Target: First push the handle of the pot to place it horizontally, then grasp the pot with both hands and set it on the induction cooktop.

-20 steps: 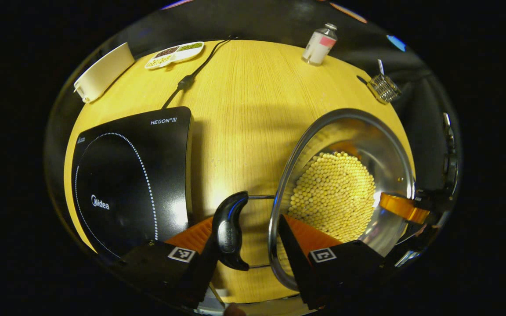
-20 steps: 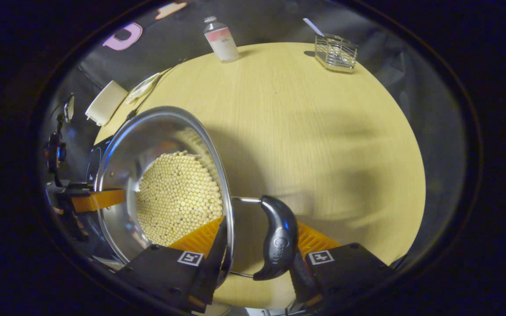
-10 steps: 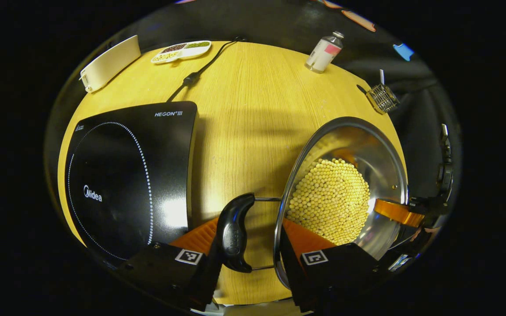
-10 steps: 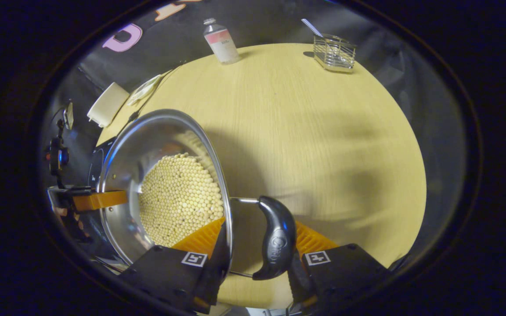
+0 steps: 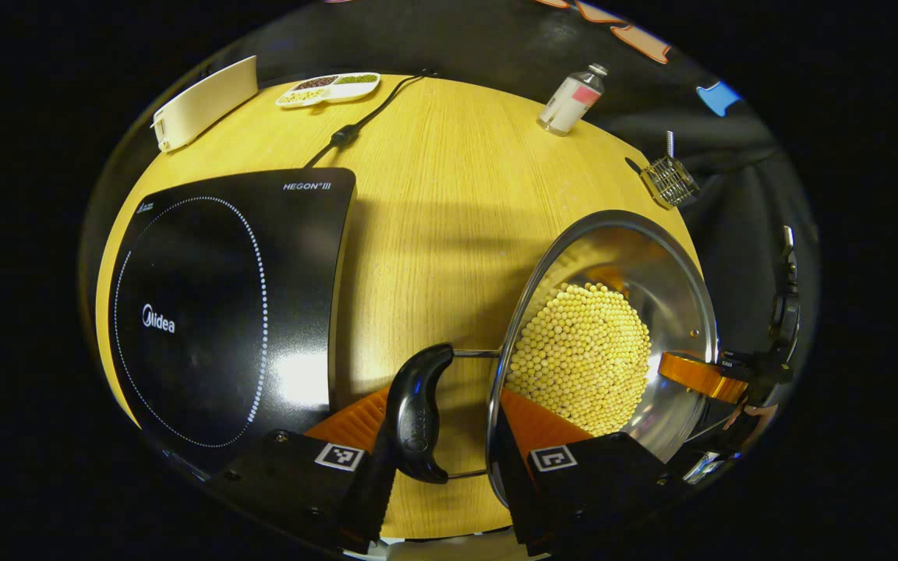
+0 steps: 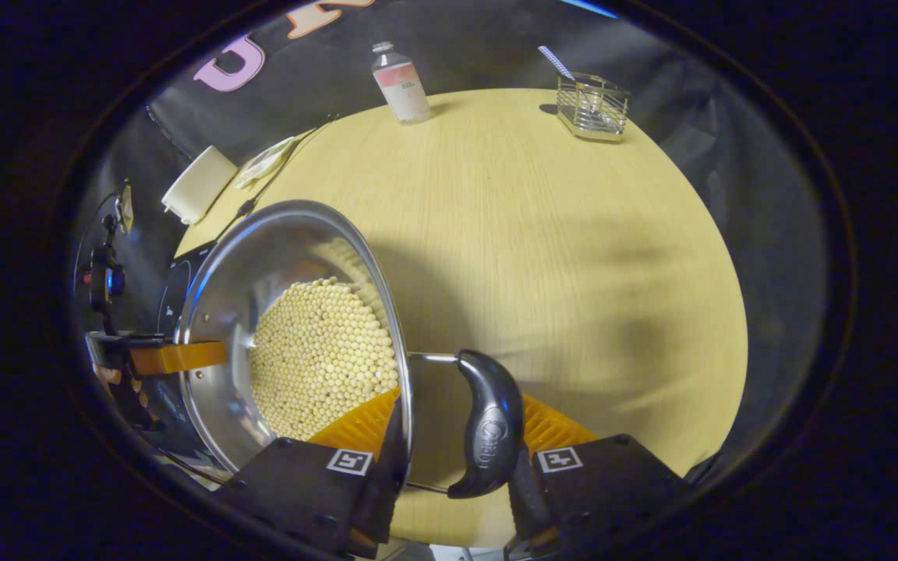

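Observation:
A steel pot full of small yellow beans hangs a little above the wooden table, its shadow on the wood. My left gripper is shut on the pot's black left handle, one finger outside the handle and the other inside the rim. The black induction cooktop lies to the left of the pot. My right gripper is shut the same way on the right handle of the pot. Each view shows the other gripper's finger across the pot.
At the table's far edge are a white box, a divided dish, the cooktop's cord, a bottle and a wire basket. The bottle and basket stand far from the pot.
Both grippers have risen slightly with the pot held between them. More of the cooktop now shows in the left gripper view. Neither grip has changed.

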{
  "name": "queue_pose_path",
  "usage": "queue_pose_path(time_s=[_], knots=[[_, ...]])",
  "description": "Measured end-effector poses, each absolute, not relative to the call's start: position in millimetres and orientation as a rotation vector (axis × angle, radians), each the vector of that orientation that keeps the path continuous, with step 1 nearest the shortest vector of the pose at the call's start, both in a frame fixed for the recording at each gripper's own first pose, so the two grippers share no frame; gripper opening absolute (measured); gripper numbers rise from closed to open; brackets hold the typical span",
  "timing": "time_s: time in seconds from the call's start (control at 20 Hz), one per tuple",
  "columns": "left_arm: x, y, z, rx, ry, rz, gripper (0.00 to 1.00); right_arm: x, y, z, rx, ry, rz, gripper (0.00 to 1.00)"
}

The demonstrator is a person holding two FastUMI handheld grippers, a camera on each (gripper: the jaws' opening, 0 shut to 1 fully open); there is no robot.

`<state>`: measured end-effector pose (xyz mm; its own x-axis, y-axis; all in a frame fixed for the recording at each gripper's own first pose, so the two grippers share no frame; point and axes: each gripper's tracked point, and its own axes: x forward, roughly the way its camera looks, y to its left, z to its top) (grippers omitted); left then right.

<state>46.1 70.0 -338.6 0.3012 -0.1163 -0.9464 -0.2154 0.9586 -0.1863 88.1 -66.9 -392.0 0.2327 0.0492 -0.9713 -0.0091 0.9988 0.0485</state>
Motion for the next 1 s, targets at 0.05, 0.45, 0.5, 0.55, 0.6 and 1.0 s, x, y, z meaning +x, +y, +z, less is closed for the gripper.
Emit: queue_pose_path(time_s=[0.05, 0.45, 0.5, 0.55, 0.6, 1.0], knots=[[46, 70, -335, -0.298, 1.271, 0.069, 0.65, 87, -67, -389, 0.039, 1.335, 0.038, 0.56], [34, 74, -291, -0.307, 1.247, 0.091, 0.63, 86, -52, -346, 0.034, 1.300, 0.067, 0.56], [31, 76, -285, -0.313, 1.238, 0.099, 0.63, 86, -48, -342, 0.025, 1.296, 0.078, 0.56], [26, 80, -280, -0.320, 1.228, 0.107, 0.63, 87, -43, -338, 0.019, 1.291, 0.090, 0.56], [22, 86, -276, -0.327, 1.218, 0.121, 0.63, 87, -35, -335, 0.013, 1.287, 0.104, 0.56], [-2, 165, -247, -0.343, 1.175, 0.164, 0.63, 93, 52, -321, -0.020, 1.244, 0.155, 0.56]])
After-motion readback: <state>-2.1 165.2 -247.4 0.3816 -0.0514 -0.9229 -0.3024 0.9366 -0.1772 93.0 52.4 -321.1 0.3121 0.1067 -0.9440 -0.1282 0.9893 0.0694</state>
